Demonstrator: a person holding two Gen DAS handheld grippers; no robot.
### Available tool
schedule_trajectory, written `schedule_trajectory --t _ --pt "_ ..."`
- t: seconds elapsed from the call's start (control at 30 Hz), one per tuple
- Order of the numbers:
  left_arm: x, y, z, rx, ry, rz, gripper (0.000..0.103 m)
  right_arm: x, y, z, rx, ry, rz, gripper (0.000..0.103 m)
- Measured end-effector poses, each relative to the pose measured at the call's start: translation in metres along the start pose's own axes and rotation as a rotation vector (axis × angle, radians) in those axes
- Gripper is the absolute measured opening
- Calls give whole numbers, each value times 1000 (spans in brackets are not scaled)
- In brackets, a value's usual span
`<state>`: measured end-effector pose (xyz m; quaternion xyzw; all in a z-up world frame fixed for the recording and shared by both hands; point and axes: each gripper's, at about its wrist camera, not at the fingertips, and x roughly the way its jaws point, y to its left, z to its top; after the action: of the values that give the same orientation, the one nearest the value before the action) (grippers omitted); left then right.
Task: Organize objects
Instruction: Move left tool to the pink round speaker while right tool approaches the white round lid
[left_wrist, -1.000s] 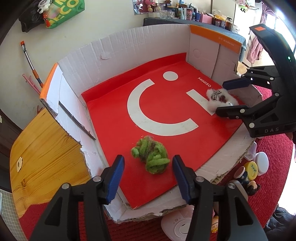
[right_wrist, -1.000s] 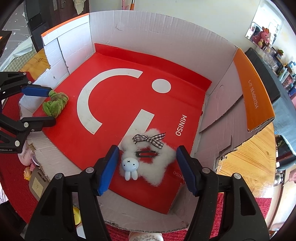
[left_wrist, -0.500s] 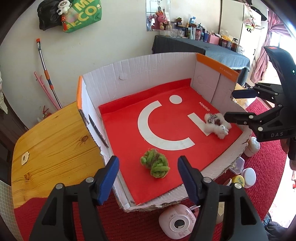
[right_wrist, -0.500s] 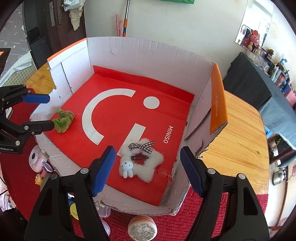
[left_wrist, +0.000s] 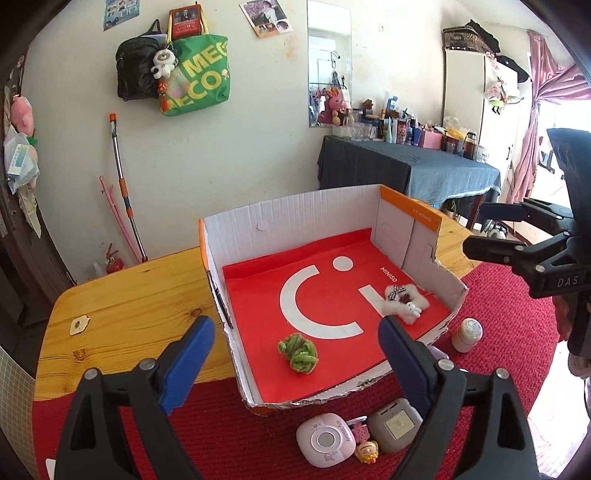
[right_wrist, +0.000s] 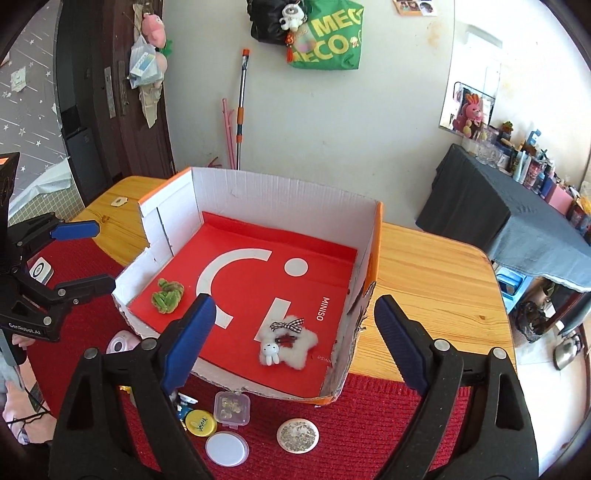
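Note:
A white cardboard box (left_wrist: 295, 221) with a red liner stands on the table. In it lie a green knotted scrunchie (left_wrist: 298, 349) and a white fluffy star clip with a bow and a small rabbit (left_wrist: 402, 300). Both also show in the right wrist view: the scrunchie (right_wrist: 168, 295) and the clip (right_wrist: 286, 341). My left gripper (left_wrist: 295, 354) is open and empty, raised above the box's front edge. My right gripper (right_wrist: 291, 332) is open and empty, raised at the box's right front.
On the red mat before the box lie a pink round camera (left_wrist: 325, 441), a grey device (left_wrist: 393, 424), a small doll (left_wrist: 366, 451), a clear pill case (right_wrist: 232, 406), a yellow lid (right_wrist: 201, 422), a white lid (right_wrist: 226, 448) and a speckled jar (right_wrist: 297, 435). The wooden table (left_wrist: 122, 314) extends left.
Both grippers have pulled up and back from the box, so the scrunchie and the star clip lie farther away. Both stay open and empty.

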<state>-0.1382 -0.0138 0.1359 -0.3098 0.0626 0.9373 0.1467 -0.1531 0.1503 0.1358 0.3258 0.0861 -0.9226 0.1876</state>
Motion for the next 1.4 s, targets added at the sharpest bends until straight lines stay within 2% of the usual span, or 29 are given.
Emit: schedule_trajectory --t 0.17,0.37,0.57,0.8,1.03,1.27,1.4 --pt "-24 -4 -7 -23 -88 48 99 -28 3 -7 41 -76 10 94" --pt "-45 -5 -20 -84 -141 41 103 -54 9 -21 76 -147 13 98" --pt "-55 -11 -43 -139 -151 52 103 -74 28 -47 66 -243 -79 101" --pt "-60 -27 -75 -178 -163 126 103 -83 49 -85 79 -304 -162 103" --pt "-53 -48 -108 -171 -151 164 103 -68 64 -120 96 -278 -179 103" --pt "-30 -54 -128 -168 -51 171 103 -36 66 -148 129 -157 -171 103" --pt "-26 -53 -132 -184 -28 151 103 -25 64 -156 152 -115 -148 103"
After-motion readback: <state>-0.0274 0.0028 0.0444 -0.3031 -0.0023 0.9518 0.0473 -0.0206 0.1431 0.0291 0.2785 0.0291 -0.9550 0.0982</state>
